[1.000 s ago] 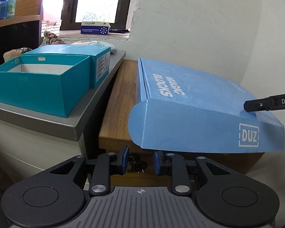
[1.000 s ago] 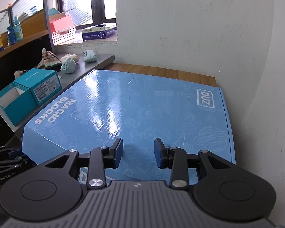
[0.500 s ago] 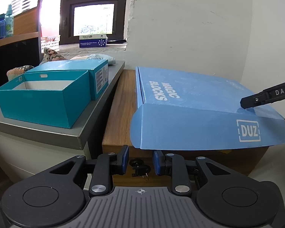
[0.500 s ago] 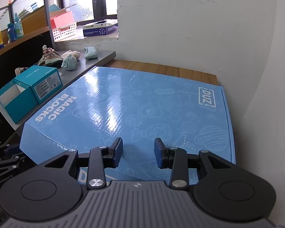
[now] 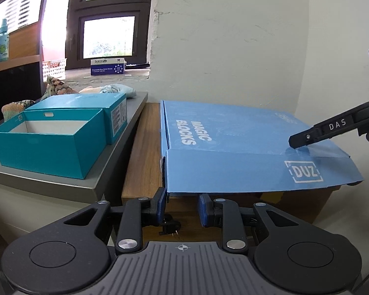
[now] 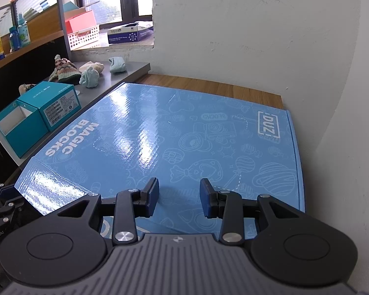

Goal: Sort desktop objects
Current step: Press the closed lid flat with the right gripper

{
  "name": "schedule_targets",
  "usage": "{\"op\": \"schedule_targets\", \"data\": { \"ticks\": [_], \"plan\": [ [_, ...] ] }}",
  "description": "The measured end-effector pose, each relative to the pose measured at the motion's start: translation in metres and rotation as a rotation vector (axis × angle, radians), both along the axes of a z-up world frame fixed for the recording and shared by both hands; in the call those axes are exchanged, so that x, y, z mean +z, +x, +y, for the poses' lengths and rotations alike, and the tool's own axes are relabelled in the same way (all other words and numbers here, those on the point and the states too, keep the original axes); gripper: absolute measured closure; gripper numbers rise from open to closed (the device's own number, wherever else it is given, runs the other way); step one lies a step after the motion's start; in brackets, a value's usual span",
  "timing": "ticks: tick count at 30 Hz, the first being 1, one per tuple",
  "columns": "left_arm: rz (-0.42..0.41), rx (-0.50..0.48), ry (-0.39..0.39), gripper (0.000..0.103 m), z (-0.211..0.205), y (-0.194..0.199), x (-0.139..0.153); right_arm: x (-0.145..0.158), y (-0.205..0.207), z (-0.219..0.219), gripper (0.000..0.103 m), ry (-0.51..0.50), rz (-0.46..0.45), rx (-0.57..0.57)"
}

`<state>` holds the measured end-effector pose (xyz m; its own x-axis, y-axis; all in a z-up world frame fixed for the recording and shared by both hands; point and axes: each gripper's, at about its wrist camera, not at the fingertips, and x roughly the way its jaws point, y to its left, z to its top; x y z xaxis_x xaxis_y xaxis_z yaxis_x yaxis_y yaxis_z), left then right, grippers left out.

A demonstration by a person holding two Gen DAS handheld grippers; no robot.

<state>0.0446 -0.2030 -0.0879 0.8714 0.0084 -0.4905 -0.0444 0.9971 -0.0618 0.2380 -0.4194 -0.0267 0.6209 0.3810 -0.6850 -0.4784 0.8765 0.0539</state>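
On the grey side table point(image 5: 115, 172) at the left stand an open teal box point(image 5: 44, 145) and a shut one point(image 5: 110, 113). The big blue box point(image 6: 184, 135) lies on the wooden desk point(image 5: 145, 147) by the wall. The left gripper point(image 5: 182, 205) gapes, empty, at its front flap; the right gripper point(image 6: 179, 196) spreads over the lid.

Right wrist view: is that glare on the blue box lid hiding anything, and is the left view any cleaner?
Right wrist view: white glare streaks cross the blue box lid, washing out some printed drawings; lettering stays readable. Left wrist view: little glare on the lid, but the window is blown out and fisheye bends the edges. Both sharp.
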Motion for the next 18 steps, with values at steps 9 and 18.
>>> {"op": "schedule_targets", "data": {
  "ticks": [9,18],
  "plan": [
    [0.076,-0.014,-0.08,0.067,0.013,0.004,-0.009,-0.004,-0.004,0.0,0.059,-0.001,-0.02,0.0],
    [0.096,-0.03,-0.1,0.067,0.019,0.0,0.014,-0.006,-0.007,-0.004,0.059,0.021,-0.038,0.0]
  ]
}}
